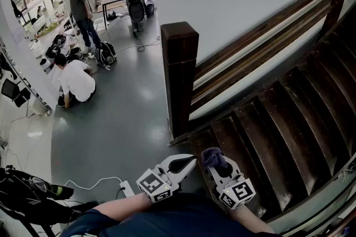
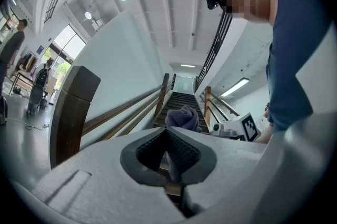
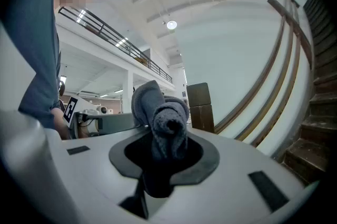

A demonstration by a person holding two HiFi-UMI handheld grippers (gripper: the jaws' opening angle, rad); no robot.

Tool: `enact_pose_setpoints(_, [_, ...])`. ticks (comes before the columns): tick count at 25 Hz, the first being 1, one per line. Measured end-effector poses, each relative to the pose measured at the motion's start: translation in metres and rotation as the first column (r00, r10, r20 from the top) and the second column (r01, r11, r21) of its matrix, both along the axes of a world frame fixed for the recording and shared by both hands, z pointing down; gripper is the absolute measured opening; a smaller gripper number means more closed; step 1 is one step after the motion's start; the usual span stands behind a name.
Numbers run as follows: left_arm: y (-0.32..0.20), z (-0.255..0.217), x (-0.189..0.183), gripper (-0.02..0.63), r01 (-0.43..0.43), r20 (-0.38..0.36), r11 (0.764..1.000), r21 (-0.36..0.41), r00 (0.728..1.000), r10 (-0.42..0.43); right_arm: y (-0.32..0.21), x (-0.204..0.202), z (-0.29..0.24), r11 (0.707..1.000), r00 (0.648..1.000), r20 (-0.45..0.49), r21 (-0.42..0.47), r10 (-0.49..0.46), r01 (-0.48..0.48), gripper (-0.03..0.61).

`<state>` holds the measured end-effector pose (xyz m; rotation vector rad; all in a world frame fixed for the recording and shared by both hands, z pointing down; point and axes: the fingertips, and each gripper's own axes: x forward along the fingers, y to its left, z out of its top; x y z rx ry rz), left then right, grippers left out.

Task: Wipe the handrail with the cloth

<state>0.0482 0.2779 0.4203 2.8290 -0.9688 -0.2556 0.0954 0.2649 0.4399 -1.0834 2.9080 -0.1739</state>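
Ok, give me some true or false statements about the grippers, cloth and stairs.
1. The right gripper is shut on a bunched grey cloth. True.
2. The left gripper grips the dark wooden newel post. False: it is shut on nothing, apart from the post.
3. The cloth presses on the wooden handrail. False: it is held clear of it.
4. A person in a white top crouches on the grey floor. True.

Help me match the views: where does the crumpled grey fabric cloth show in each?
Head view: crumpled grey fabric cloth, bottom centre.
Left gripper view: centre, just beyond the closed jaws.
Right gripper view: centre, clamped between the jaws.
Shared landmark: the dark square wooden newel post.
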Motion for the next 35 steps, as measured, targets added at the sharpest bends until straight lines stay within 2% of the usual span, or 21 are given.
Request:
enact_pose_setpoints(8, [-0.021, 0.0, 0.015, 0.002, 0.004, 0.007, 1.0, 0.009, 1.0, -0.004, -0.02, 0.013, 0.002, 1.0, 1.0, 0.005, -0.002, -0.011, 0.011, 0.095])
enact_pose_setpoints(17, [-0.047, 0.001, 0.042, 0.002, 0.038, 0.031, 0.999, -0.001, 0.999, -0.038, -0.044, 0.034, 0.002, 0.997, 0.997, 0.041, -0.009, -0.072, 0.073, 0.095])
enact_pose_setpoints(23, [-0.072, 0.011, 0.057, 0.002, 0.121, 0.028, 0.993, -0.004, 0.992, -0.121, -0.066, 0.062, 0.015, 0.993, 0.991, 0.068, -0.027, -0.112, 0.114, 0.095])
enact_pose_setpoints(28, [-0.089, 0.018, 0.072, 0.002, 0.127, 0.046, 0.992, -0.011, 0.991, -0.126, -0.087, 0.072, 0.022, 0.989, 0.988, 0.076, -0.042, -0.138, 0.141, 0.095])
enact_pose_setpoints(35, [-0.146, 0.015, 0.051, 0.002, 0.096, 0.023, 0.995, 0.013, 0.995, -0.096, -0.143, 0.048, 0.015, 0.993, 0.992, 0.05, -0.032, -0.113, 0.114, 0.095])
